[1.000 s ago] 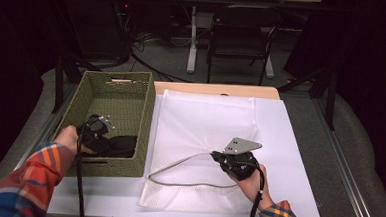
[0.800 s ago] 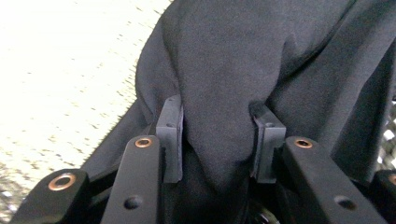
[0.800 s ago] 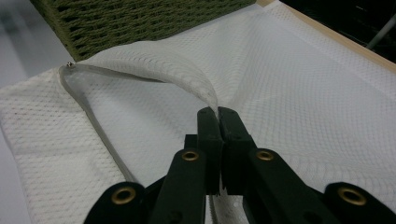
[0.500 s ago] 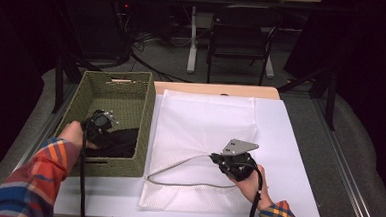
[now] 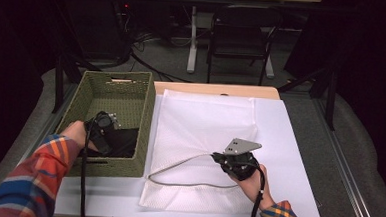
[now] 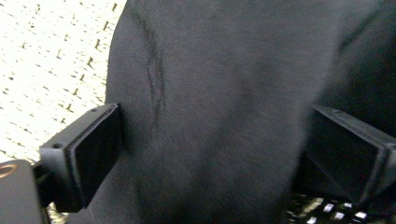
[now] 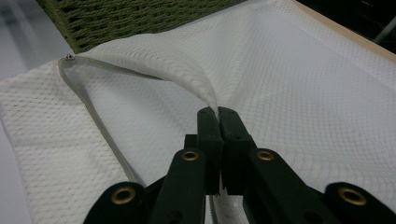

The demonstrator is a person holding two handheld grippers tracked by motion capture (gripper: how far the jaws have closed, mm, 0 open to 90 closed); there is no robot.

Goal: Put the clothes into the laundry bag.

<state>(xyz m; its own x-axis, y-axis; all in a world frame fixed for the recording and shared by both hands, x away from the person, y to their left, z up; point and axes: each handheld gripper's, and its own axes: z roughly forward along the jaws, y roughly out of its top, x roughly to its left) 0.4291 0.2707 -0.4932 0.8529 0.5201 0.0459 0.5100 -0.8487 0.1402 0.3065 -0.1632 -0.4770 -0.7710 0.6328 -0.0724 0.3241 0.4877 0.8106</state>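
Note:
A black cloth [image 5: 124, 142] lies in the green woven basket [image 5: 117, 77] at the table's left. My left gripper [image 5: 110, 133] reaches down into the basket over it. In the left gripper view its jaws have just been opening and stand wide, and the black cloth [image 6: 210, 93] bulges between the pads [image 6: 93, 158] without being squeezed. A white mesh bag [image 5: 205, 119] lies flat on the table. My right gripper [image 5: 217, 157] is shut on the upper edge of the bag's mouth and lifts it a little. The right gripper view shows the right gripper [image 7: 217, 112] pinching the mesh bag [image 7: 303, 93].
The bag's grey zipper edge [image 5: 187, 183] curves along its open near side. The basket's wall [image 7: 140, 18] stands close beyond the bag's mouth. White table surface [image 5: 293, 159] runs right of the bag. Chairs and desk legs stand on the floor behind.
The left hand has shifted slightly over the black cloth in the basket. The right hand and the bag's lifted edge have stayed where they were.

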